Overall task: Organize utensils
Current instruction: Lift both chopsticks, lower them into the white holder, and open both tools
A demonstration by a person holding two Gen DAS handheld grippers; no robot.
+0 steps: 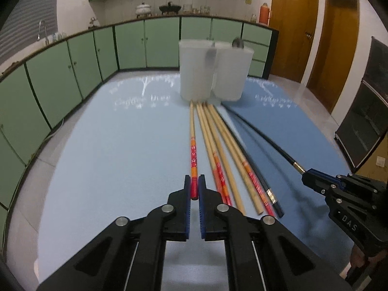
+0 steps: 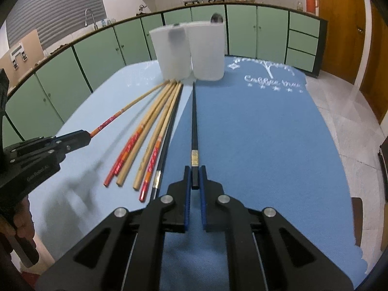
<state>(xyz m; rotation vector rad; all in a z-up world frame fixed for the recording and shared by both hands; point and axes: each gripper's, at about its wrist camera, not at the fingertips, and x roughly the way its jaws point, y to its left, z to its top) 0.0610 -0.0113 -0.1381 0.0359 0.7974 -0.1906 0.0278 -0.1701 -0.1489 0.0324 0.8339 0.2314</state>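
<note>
My left gripper (image 1: 194, 186) is shut on the red end of a wooden chopstick (image 1: 192, 131) that points toward two frosted white cups (image 1: 196, 70). My right gripper (image 2: 194, 177) is shut on the end of a black chopstick (image 2: 194, 116), seen in the left wrist view (image 1: 264, 135) curving to the right gripper (image 1: 312, 179). Several more wooden chopsticks (image 1: 218, 140) and one black chopstick (image 2: 167, 138) lie side by side between the two grippers, tips near the cups (image 2: 206, 51). A spoon handle (image 2: 216, 18) sticks out of the right cup.
The table carries a light blue mat (image 1: 109, 150) on the left and a darker blue mat (image 2: 254, 133) on the right. Green cabinets (image 1: 72, 72) ring the room. Wooden doors (image 1: 291, 24) stand at the right.
</note>
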